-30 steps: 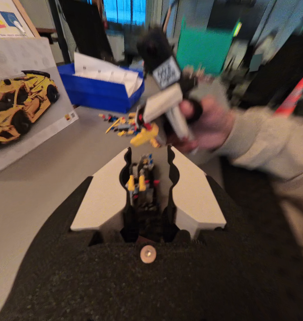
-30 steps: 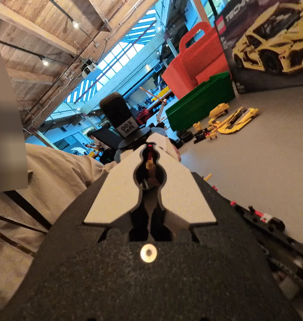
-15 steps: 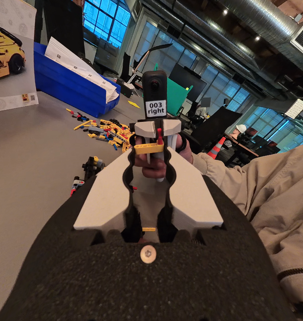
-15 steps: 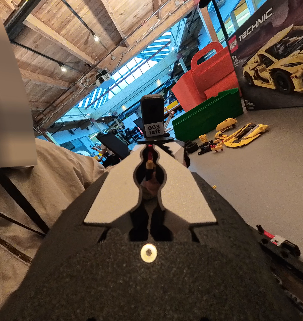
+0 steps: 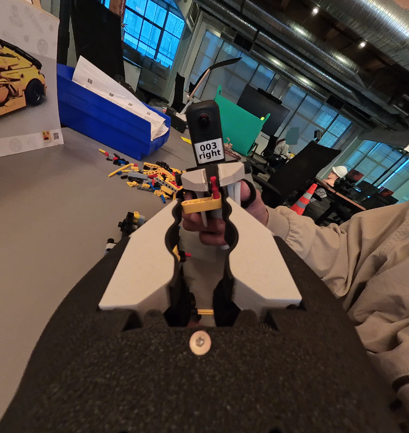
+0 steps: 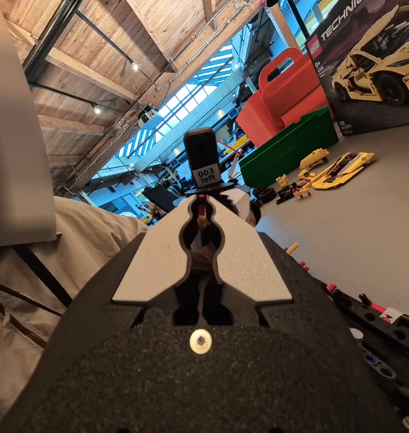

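Note:
My two grippers face each other above the grey table. My right gripper is shut on a small yellow beam with a red pin. In the left wrist view the right gripper holds that beam crosswise between my left gripper's fingertips. The left jaws stand apart at about the beam's length, and I cannot tell whether they touch it. The left gripper also shows beyond the right one in the right wrist view. A hand holds the right gripper.
A blue bin with papers, loose parts and a small black assembly lie on the left. A green bin, a red container, yellow car panels, wheels and a black frame lie on the right. The tips of both grippers are at nearly the same place.
My left gripper rose from low over the black assembly and turned to face the right gripper. The yellow beam now sits between its fingertips, slightly closer than half a second ago.

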The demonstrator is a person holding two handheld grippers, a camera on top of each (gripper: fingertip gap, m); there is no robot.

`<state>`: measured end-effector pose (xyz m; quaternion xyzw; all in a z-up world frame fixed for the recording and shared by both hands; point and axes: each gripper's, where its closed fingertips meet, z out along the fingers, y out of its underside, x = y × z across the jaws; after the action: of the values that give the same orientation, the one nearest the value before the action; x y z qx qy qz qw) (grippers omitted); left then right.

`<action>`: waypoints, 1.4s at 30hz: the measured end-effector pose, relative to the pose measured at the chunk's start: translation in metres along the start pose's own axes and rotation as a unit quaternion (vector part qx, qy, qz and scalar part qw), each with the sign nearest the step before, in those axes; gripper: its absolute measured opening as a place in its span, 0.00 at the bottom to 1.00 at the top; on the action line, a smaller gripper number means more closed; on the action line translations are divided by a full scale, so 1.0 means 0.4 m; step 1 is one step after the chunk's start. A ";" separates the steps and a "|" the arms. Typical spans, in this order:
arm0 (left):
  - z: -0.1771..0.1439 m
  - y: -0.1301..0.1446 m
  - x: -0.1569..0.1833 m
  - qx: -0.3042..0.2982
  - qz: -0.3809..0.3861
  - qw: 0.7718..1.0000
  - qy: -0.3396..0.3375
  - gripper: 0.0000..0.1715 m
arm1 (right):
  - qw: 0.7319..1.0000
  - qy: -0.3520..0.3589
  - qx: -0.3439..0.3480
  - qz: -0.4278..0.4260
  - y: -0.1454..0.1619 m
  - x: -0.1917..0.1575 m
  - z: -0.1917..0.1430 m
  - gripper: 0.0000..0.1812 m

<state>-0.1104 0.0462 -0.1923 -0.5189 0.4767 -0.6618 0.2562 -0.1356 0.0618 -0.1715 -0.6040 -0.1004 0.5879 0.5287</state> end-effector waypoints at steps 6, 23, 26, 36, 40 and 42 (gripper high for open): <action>0.001 0.004 0.000 -0.003 -0.005 1.000 0.000 0.20 | 1.000 -0.004 0.000 0.015 0.006 0.008 -0.001 0.05; -0.012 0.027 -0.039 -0.054 0.070 0.993 -0.078 0.19 | 0.999 0.033 -0.039 -0.007 0.038 0.038 -0.010 0.04; -0.012 0.032 -0.050 -0.067 0.096 0.988 -0.103 0.20 | 0.998 0.046 -0.043 -0.004 0.041 0.050 -0.010 0.04; -0.008 0.121 -0.107 -0.169 0.136 0.960 -0.176 0.19 | 0.990 0.036 0.131 -0.046 -0.094 0.005 -0.066 0.01; 0.007 0.075 -0.065 -0.108 0.138 0.974 -0.144 0.20 | 0.986 0.054 0.154 -0.021 -0.154 0.022 -0.147 0.01; 0.003 0.050 -0.058 -0.088 0.177 0.969 -0.149 0.19 | 0.980 0.139 0.130 -0.060 -0.176 0.037 -0.204 0.02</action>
<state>-0.1046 0.0568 -0.2205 -0.5397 0.5740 -0.4763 0.3905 -0.0296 0.0601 -0.1475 -0.5989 0.0159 0.4734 0.6457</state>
